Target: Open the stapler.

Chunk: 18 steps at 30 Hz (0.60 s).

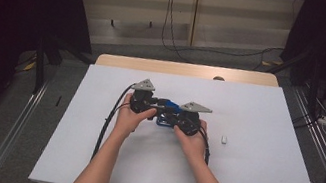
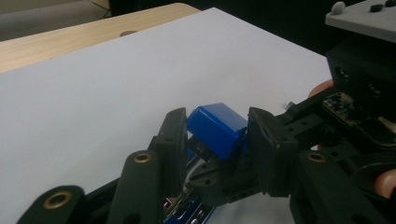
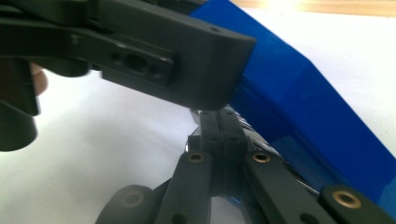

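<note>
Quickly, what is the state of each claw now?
Left claw: closed on the blue box.
Right claw: shut; whether it pinches something cannot be told.

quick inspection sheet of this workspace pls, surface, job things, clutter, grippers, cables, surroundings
surface: white sheet over a wooden table
job's things: blue box, tilted, at mid-table
clutter: small white piece lying apart, right of the hands
grippers: left gripper has its jaws either side of the blue box's upper end; right gripper has its jaws pressed together beside the box
cables: black cable trailing from the left gripper
surroundings: grey floor, wall cables, dark curtains
</note>
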### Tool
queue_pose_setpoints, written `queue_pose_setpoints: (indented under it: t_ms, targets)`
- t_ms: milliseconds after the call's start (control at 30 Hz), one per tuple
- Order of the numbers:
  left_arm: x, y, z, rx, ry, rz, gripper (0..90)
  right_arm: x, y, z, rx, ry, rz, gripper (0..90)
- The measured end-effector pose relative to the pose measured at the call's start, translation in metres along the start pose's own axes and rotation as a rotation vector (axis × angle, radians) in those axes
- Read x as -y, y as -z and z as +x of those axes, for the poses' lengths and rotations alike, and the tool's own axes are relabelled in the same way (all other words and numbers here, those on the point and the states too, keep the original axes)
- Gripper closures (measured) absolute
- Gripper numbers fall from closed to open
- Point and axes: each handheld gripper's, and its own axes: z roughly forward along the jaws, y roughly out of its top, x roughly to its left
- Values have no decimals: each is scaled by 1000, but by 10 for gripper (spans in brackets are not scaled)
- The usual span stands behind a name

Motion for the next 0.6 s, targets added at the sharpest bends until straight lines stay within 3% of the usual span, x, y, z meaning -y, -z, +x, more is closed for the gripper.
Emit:
queue_pose_setpoints:
  t_ms: [267,600]
  targets:
    - [0,0,-1,-2,-9,1,591,1,-2,-3,1,-12,-9,900]
    - [-2,1,-3,-11,-17,-10,594,-1,-5,2,17,-16,-43,900]
